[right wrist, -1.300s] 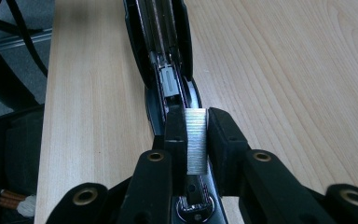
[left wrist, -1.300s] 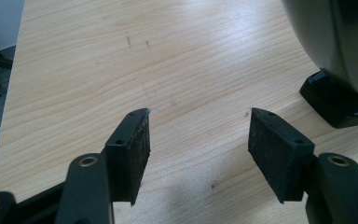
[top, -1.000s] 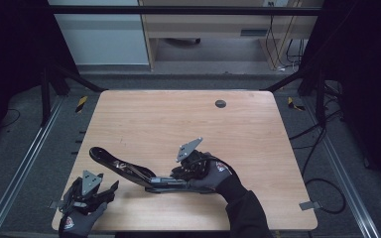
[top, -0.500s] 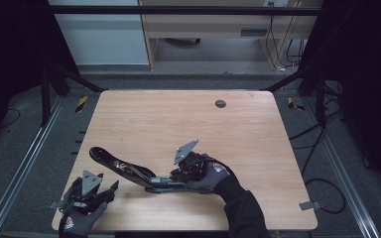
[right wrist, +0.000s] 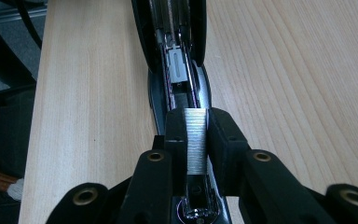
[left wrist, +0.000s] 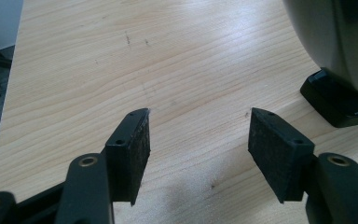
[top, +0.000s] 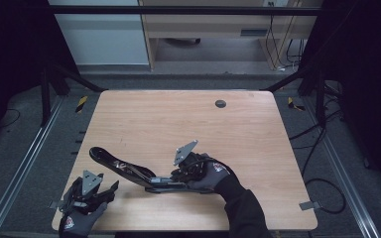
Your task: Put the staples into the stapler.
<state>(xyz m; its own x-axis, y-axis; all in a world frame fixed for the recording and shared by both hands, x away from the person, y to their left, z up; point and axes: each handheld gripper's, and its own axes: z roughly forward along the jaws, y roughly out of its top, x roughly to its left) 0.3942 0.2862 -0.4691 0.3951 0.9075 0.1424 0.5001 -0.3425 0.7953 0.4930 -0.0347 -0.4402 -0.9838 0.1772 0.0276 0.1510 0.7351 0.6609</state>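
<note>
While the high view shows the right gripper [top: 181, 174] a little lower and closer to the open stapler [top: 129, 171] than a second ago, little else has shifted: the stapler lies opened out flat near the front of the table [top: 178, 124], its arm pointing toward the left edge. The left gripper [top: 106, 191] waits at the front left corner, close to the table's rim, with wide bare wood behind the stapler for any sweep.

From the left gripper view, the jaws stand spread over bare table [left wrist: 98, 60], the stapler's black base [left wrist: 340, 100] just off to one side.

Through the right gripper view, the right gripper [right wrist: 196, 140] pinches a strip of staples [right wrist: 195, 140] directly over the stapler's magazine channel [right wrist: 177, 65]. That small descent suggests loading is about to finish; the channel walls leave little sideways room.
</note>
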